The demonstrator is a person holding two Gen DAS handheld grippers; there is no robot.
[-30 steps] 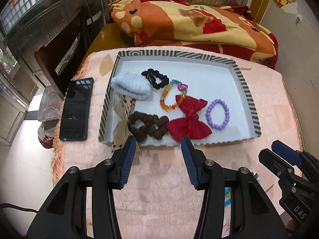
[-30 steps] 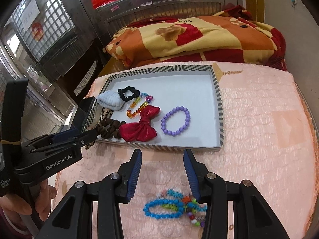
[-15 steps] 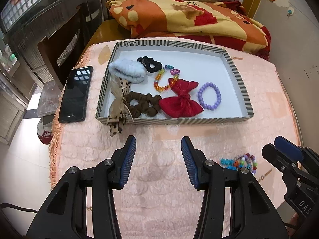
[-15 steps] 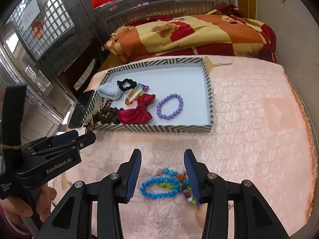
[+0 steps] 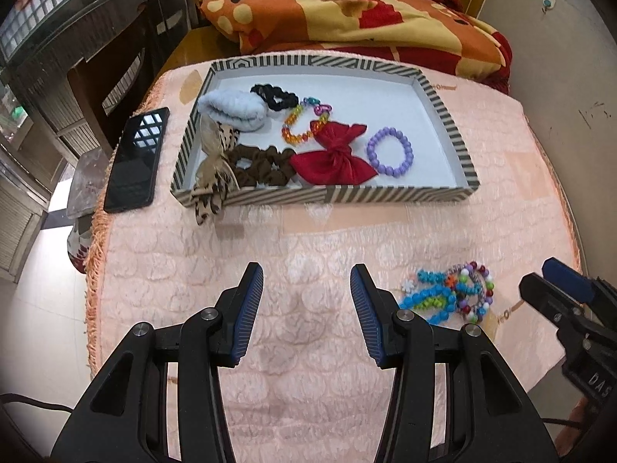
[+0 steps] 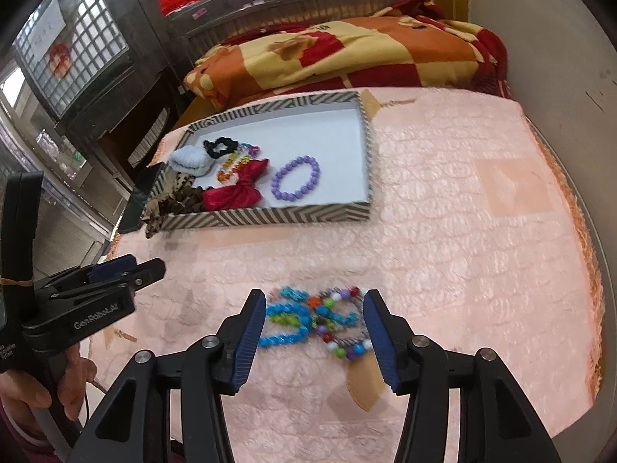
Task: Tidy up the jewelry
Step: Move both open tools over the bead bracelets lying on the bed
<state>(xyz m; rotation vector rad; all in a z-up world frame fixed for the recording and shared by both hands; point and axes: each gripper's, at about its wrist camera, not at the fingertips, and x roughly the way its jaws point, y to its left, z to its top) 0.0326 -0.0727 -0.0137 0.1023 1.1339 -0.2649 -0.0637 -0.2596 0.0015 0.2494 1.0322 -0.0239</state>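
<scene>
The tangle of beaded bracelets (image 6: 317, 322) — blue, green and mixed-colour beads — lies loose on the pink quilted cover (image 6: 443, 231), near its front edge and well apart from the striped tray (image 6: 270, 218) that sits toward the far left corner. It looks like the last of the pieces to be put away: the tray already holds a purple bead bracelet (image 6: 296, 178), a red bow (image 6: 239, 189), an amber bead chain (image 5: 302, 127), a brown scrunchie (image 5: 258, 166), a black scrunchie (image 5: 274, 96) and a pale blue band (image 5: 233, 110), all crowded at its left end, with its right half bare.

The right gripper (image 6: 314, 326) hangs over the tangle with its jaws apart; they have just been opening, and the beads show between the blue pads, not pressed — a stance that reads as lining up a pick. The left gripper (image 5: 306, 301) hovers over bare cover to the left of the tangle, jaws apart and holding nothing, likely kept clear of the reach.

A leopard-print ribbon (image 5: 210, 189) droops over the tray's near left corner. A dark phone (image 5: 137, 158) lies by the cover's left edge.

Readable writing: "GenRobot.AI" on the left gripper's body in the right wrist view, and "DAS" on the right gripper in the left wrist view.
</scene>
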